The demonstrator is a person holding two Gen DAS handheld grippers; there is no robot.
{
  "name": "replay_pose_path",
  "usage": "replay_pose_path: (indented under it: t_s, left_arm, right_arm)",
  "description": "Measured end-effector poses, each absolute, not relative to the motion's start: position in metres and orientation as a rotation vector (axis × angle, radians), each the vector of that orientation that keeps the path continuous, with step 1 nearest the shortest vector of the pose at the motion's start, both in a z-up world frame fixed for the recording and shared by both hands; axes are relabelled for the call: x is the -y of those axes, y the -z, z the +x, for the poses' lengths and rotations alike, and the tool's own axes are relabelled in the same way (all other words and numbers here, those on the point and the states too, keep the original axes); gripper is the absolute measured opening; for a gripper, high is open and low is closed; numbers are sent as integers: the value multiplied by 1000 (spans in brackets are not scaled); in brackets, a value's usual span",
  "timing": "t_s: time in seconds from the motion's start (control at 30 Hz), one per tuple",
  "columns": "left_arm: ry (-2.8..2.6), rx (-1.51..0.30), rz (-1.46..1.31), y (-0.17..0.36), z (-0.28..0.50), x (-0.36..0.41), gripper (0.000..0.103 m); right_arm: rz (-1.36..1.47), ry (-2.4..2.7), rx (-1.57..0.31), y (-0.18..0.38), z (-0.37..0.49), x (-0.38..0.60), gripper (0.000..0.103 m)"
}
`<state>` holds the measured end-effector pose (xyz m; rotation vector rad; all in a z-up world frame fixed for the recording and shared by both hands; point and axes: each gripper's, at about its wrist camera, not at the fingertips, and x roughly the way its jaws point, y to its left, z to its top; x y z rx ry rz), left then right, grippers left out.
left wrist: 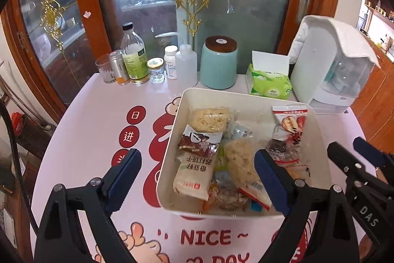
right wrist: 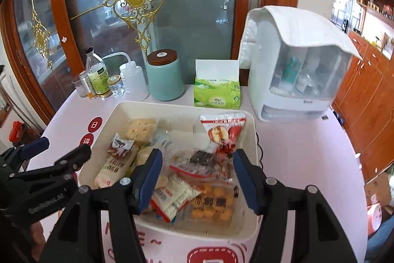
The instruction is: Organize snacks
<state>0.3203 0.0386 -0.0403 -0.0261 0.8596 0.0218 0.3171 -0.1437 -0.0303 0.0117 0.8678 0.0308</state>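
Observation:
A cream bin (left wrist: 177, 112) sits on the table and holds several snack packs: a white cracker pack (left wrist: 194, 170), a brown-topped pack (left wrist: 199, 141), a rice-crisp bar (left wrist: 209, 117) and a red-and-white apple-picture pack (left wrist: 290, 120). My left gripper (left wrist: 197, 176) is open and empty, its jaws straddling the bin's left wall above the front. In the right wrist view the bin (right wrist: 253, 139) also holds a bag of orange balls (right wrist: 214, 203). My right gripper (right wrist: 197, 179) is open and empty over the bin's front half.
At the table's back stand a teal canister (left wrist: 218, 63), a green tissue pack (left wrist: 268, 81), a white storage box with a cloth over it (left wrist: 327, 65), bottles and jars (left wrist: 134, 58). A glass door is behind them. The tablecloth (left wrist: 98, 120) is pink with red print.

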Motion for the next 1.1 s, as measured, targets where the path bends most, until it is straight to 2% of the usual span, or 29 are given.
replay_pose_path:
  t_s: [0.53,1.1]
  left_arm:
    - [12,-799,26,-2,164,-30,93]
    - [-42,-875,38,4,42,-51,94]
  right_arm:
    - [70,-51,-888,12,182,160,61]
    - [190,-96,-1031,21,69,154,63]
